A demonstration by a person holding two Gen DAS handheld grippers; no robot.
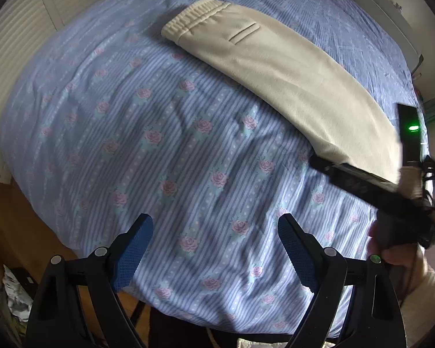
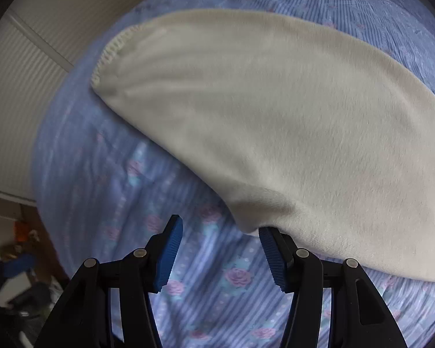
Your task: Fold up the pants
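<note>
Cream pants (image 2: 269,110) edge rests on right gripper (image 2: 220,249) finger, jaws spread; left gripper (image 1: 216,249) spread, empty.

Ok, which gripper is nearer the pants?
Right. The right gripper is at the pants, one open finger touching their lower edge. The left gripper is open over the bedsheet, apart from them.

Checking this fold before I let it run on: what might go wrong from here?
The right tool is open beside the cream pants, with cloth draped over one finger; it may snag or pinch only one layer. The left tool hovers open over the bedsheet, leaving the waistband unpinned, so it may drag.
</note>
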